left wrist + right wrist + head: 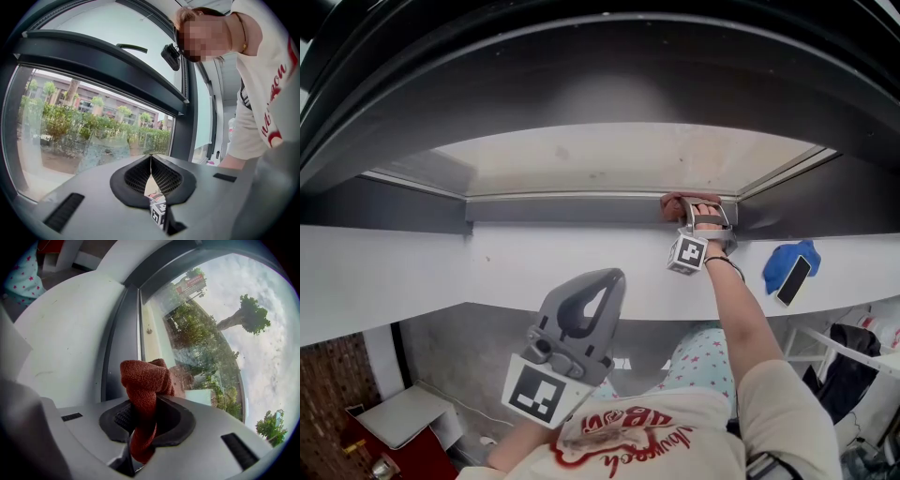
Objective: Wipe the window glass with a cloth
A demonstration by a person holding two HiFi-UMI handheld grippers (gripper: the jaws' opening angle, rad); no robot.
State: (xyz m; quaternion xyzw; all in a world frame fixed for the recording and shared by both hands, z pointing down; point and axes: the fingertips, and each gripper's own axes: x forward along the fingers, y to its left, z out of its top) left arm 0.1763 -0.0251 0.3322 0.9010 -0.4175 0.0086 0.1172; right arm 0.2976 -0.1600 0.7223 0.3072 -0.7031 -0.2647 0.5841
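A rust-red cloth (143, 394) is bunched between the jaws of my right gripper (145, 416), which is shut on it. In the head view the right gripper (698, 223) holds the red cloth (678, 203) against the lower right corner of the window glass (609, 157), at the dark frame (581, 208). In the right gripper view the glass (211, 333) lies just past the cloth. My left gripper (581, 314) hangs low and away from the window, jaws together with nothing in them. In its own view the left gripper (151, 174) points at another pane (84, 126).
A white sill (441, 272) runs below the frame. On it at the right lies a blue cloth (789, 261) with a dark phone (794, 279) on top. Below are a brick wall (328, 403), a grey box (398, 417) and a rack (839, 361).
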